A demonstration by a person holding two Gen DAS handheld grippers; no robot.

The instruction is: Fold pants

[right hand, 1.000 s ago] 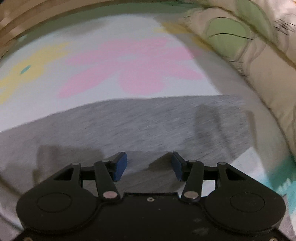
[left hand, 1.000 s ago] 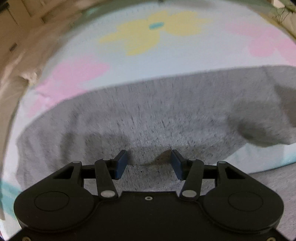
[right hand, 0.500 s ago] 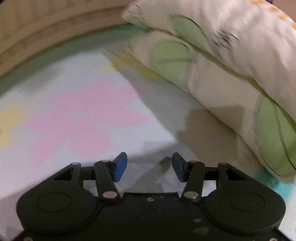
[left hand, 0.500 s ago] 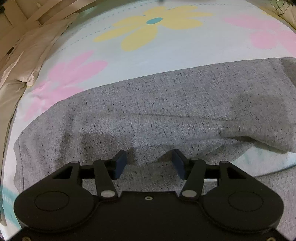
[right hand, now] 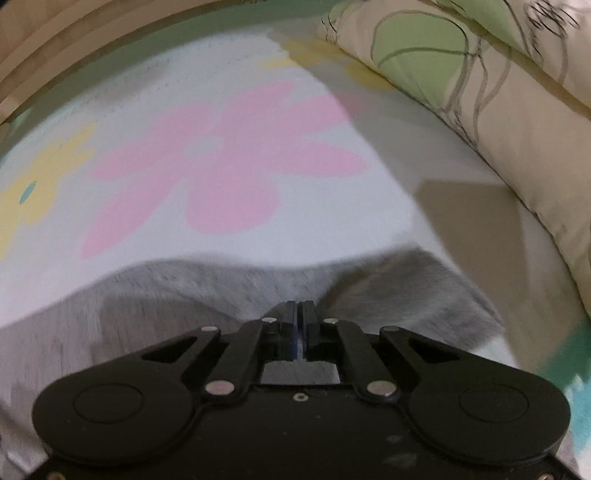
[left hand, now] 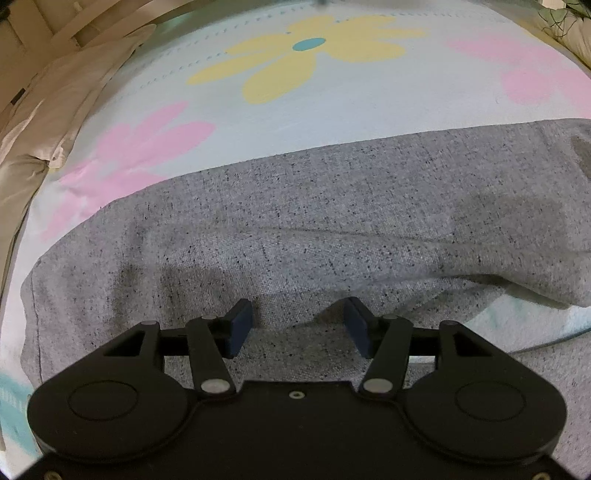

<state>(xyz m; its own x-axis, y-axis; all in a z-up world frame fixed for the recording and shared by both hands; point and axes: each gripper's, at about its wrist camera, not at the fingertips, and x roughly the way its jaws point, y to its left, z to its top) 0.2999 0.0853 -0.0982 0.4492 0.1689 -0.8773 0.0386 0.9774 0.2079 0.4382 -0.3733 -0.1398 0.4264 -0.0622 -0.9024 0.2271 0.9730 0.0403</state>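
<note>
Grey speckled pants (left hand: pixel 332 221) lie across a flower-print bedsheet (left hand: pixel 332 96), one leg folded over the other. My left gripper (left hand: pixel 297 326) is open, its blue pads just above the fold edge of the grey cloth, holding nothing. In the right wrist view the pants (right hand: pixel 184 295) end near a corner on the right. My right gripper (right hand: pixel 297 314) is shut, its pads pressed together on the grey cloth, which puckers up around the tips.
A cream and green leaf-print pillow (right hand: pixel 498 92) lies at the right of the bed. A beige pillow or bedding (left hand: pixel 55 110) sits at the left edge. A wooden bed frame (right hand: pixel 74 33) runs along the back.
My right gripper swung toward the pillow, came back to the end of the pants and closed on the cloth. My left gripper stayed open over the fold, hardly moving.
</note>
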